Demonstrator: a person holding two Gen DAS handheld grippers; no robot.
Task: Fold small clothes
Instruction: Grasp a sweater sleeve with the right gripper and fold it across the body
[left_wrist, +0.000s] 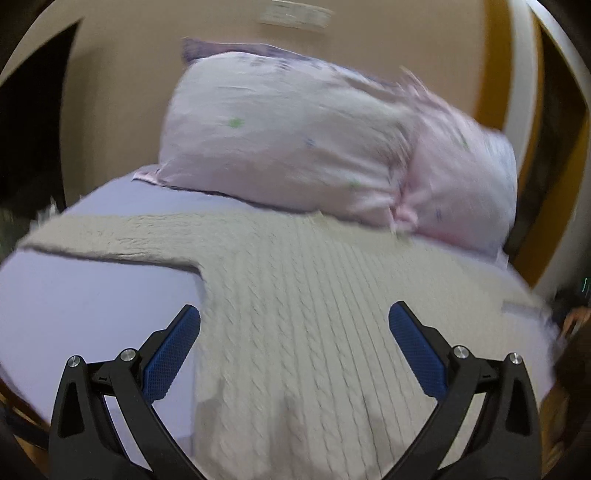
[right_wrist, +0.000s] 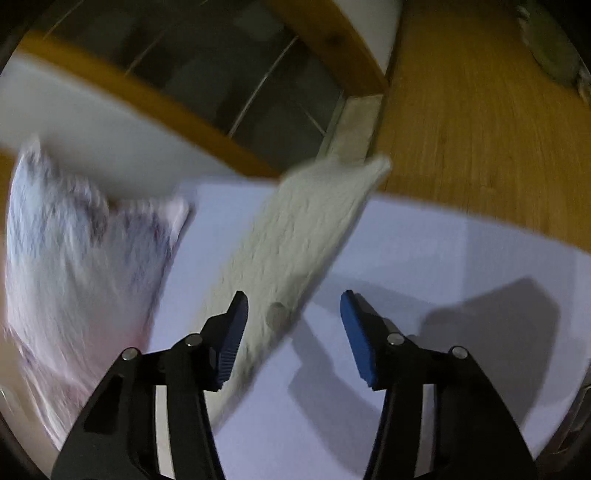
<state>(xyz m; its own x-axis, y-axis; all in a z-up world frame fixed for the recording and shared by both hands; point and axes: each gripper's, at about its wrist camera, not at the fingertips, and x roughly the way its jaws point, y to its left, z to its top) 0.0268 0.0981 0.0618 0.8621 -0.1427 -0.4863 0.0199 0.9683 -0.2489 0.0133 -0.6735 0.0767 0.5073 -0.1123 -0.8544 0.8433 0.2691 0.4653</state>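
Note:
A beige cable-knit sweater (left_wrist: 295, 295) lies spread flat on a lavender bed sheet (left_wrist: 92, 295), one sleeve stretched out to the left. My left gripper (left_wrist: 294, 321) is open and empty, hovering over the sweater's body. In the right wrist view a sleeve of the sweater (right_wrist: 295, 240) runs diagonally toward the bed edge. My right gripper (right_wrist: 294, 306) is open and empty above the sleeve's near part, its left finger over the knit and its right finger over the sheet (right_wrist: 424, 277).
A pink pillow (left_wrist: 314, 147) lies at the head of the bed behind the sweater; it also shows in the right wrist view (right_wrist: 81, 251). A wooden bed frame (right_wrist: 147, 99) and wooden floor (right_wrist: 480, 129) lie beyond the mattress edge.

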